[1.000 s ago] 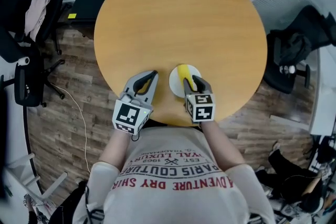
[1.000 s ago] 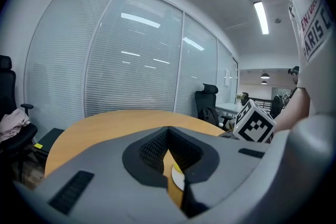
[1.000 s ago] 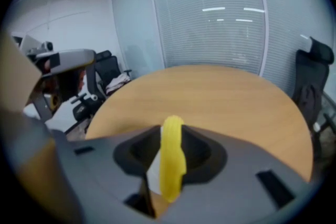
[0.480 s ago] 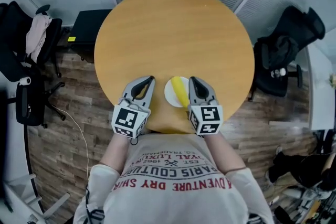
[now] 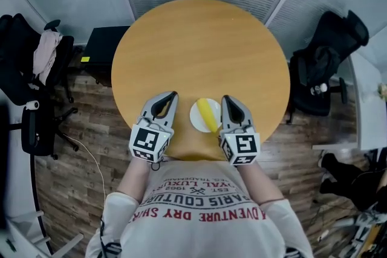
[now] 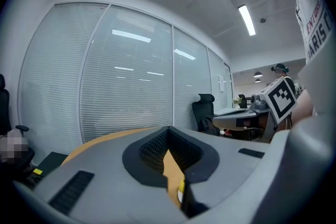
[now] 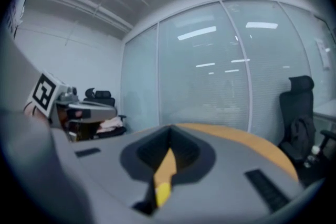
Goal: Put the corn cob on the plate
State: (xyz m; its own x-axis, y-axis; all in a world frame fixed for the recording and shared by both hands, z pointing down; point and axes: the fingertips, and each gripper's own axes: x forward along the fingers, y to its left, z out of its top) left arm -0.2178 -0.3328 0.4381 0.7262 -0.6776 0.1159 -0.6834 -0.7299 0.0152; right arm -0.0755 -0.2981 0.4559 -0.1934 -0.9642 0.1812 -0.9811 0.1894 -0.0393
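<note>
Corn cob [image 5: 208,114] lies on the white plate [image 5: 196,114] at the worktop's [image 5: 199,51] near edge, long axis running roughly away from me, nearer my right gripper [image 5: 225,99] than my left gripper [image 5: 172,96], both closed on nothing.

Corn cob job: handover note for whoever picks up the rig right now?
Left gripper: shut, empty, just left of the plate.
Right gripper: shut, empty, just right of the plate.
Corn cob: lying on the white plate, near the front edge of the round table, touched by neither gripper.
Done: cob is on the plate and released.
Left: nothing visible for this task.
</note>
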